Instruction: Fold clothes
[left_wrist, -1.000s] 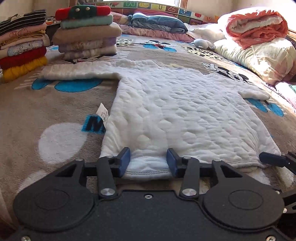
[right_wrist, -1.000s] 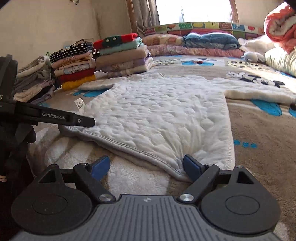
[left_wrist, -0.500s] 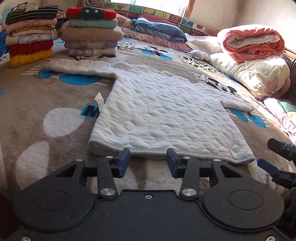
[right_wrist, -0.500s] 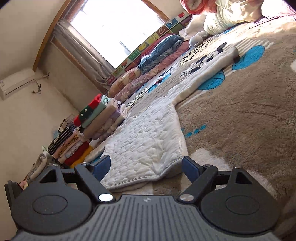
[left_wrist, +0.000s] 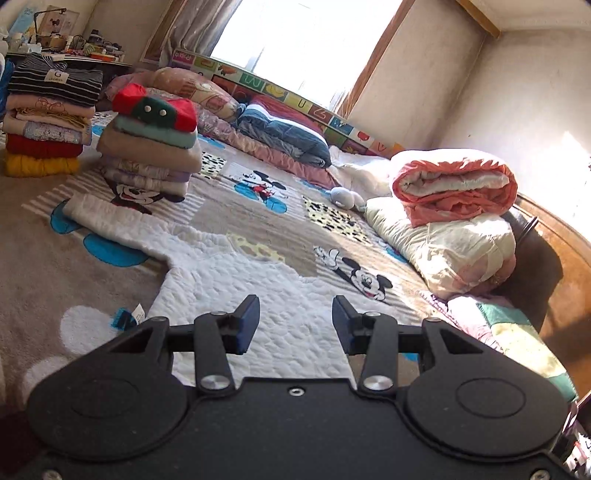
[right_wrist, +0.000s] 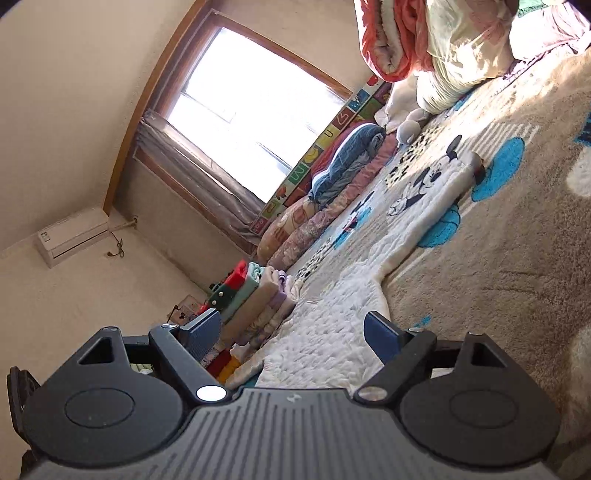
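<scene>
- White quilted top (left_wrist: 236, 280) spread flat on cartoon blanket (left_wrist: 44, 266), sleeves out; left gripper (left_wrist: 294, 320) above it, fingers apart, empty.
- Soft, light, floppy, likely; best pinched at hem corners or sleeve cuff.
- Tilted right view: same top (right_wrist: 332, 332) under right gripper (right_wrist: 291, 332), spread wide, holding nothing; folded stack (right_wrist: 255, 295) beyond.

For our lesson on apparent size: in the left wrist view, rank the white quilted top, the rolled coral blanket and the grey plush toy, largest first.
1. White quilted top, though it lies nearest the camera.
2. Rolled coral blanket.
3. Grey plush toy.
</scene>
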